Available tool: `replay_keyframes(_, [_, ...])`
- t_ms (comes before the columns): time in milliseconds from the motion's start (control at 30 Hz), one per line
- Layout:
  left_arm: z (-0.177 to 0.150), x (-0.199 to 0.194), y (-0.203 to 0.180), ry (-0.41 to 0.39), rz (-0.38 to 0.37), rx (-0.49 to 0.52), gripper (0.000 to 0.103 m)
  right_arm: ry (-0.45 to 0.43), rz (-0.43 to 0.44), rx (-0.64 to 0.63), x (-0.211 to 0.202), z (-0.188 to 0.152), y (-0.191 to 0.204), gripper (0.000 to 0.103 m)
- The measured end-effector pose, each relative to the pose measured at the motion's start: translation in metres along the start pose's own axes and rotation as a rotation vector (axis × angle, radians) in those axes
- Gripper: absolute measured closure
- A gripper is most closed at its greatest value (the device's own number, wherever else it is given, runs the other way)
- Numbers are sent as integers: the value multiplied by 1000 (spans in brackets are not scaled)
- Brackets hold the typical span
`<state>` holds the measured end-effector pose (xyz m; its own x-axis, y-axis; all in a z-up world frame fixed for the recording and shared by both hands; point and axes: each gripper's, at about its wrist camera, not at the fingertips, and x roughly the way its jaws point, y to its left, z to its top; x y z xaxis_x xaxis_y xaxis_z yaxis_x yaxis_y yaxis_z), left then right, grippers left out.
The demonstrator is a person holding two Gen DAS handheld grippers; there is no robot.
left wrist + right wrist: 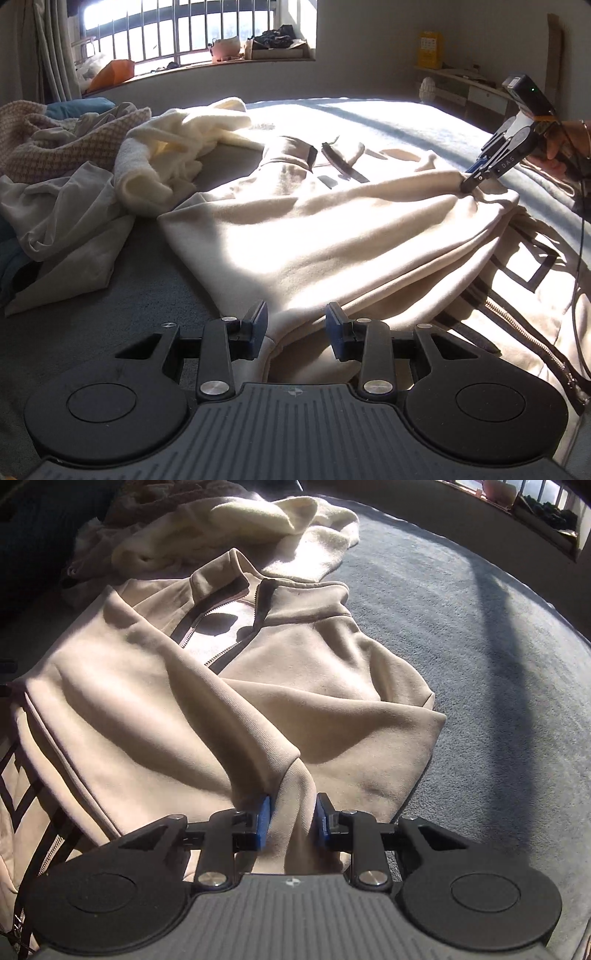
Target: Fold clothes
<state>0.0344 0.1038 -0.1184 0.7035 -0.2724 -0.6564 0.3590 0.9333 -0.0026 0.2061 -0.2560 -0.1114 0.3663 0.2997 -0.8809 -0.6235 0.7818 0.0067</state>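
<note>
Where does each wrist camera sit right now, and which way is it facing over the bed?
Left wrist: on the left gripper, facing across the bed toward the window; fabric of the beige zip jacket lies between its fingers, and the right gripper and hand show.
Right wrist: on the right gripper, angled down at the jacket's collar; its fingers flank a fold of it.
Shared: jacket, cream garment, bed.

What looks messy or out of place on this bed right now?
The beige zip-up fleece jacket lies skewed, zipper half open and collar rumpled. A crumpled cream fleece garment and a heap of unfolded clothes crowd beside it on the grey bed cover.
</note>
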Motion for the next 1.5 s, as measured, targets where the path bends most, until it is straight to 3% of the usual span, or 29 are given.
replay_keyframes(100, [0, 7, -2, 7, -14, 4, 69, -14, 6, 60, -7, 2, -9, 78])
replay_keyframes(133, [0, 9, -2, 9, -17, 4, 69, -29, 4, 141, -6, 0, -22, 72])
replay_keyframes(167, [0, 10, -2, 12, -19, 4, 69, -53, 13, 219, -6, -4, -34, 56])
replay_keyframes(200, [-1, 11, -2, 17, -22, 3, 69, -81, 27, 292, -6, -9, -44, 49])
replay_keyframes(267, [-2, 10, -2, 19, -22, 2, 69, -153, 75, 410, -8, -22, -59, 44])
replay_keyframes(500, [2, 6, -3, -3, -29, 11, 68, -413, 113, 727, -34, -66, -81, 44])
replay_keyframes(600, [2, 9, -12, -6, -53, 58, 68, -487, 119, 720, -43, -72, -65, 50])
replay_keyframes(700, [-7, 20, -23, 61, -38, 120, 68, -531, 169, 647, -46, -69, -37, 53])
replay_keyframes(767, [-14, 23, -20, 84, -32, 93, 68, -538, 199, 584, -43, -65, -18, 53])
replay_keyframes(867, [-20, 24, -9, 103, -52, 4, 68, -491, 195, 542, -21, -61, 1, 54])
replay_keyframes(933, [-22, 24, 1, 114, -62, -49, 68, -415, 152, 554, 3, -60, 9, 54])
replay_keyframes(1000, [-20, 18, 3, 116, -56, -67, 70, -340, 80, 522, 22, -57, 18, 64])
replay_keyframes(1033, [-18, 13, 2, 106, -48, -58, 70, -345, 54, 499, 23, -57, 23, 64])
replay_keyframes(1200, [-15, -19, -11, -1, 59, 91, 69, -328, 39, 474, 17, -56, 34, 63])
replay_keyframes(1367, [-27, 3, -23, 59, 189, 244, 71, -330, 26, 496, 14, -56, 35, 63])
replay_keyframes(1467, [-35, 10, -25, 55, 275, 281, 93, -331, 18, 507, 13, -55, 36, 63])
replay_keyframes(1500, [-36, 8, -26, 48, 283, 289, 96, -330, 15, 506, 12, -55, 37, 63])
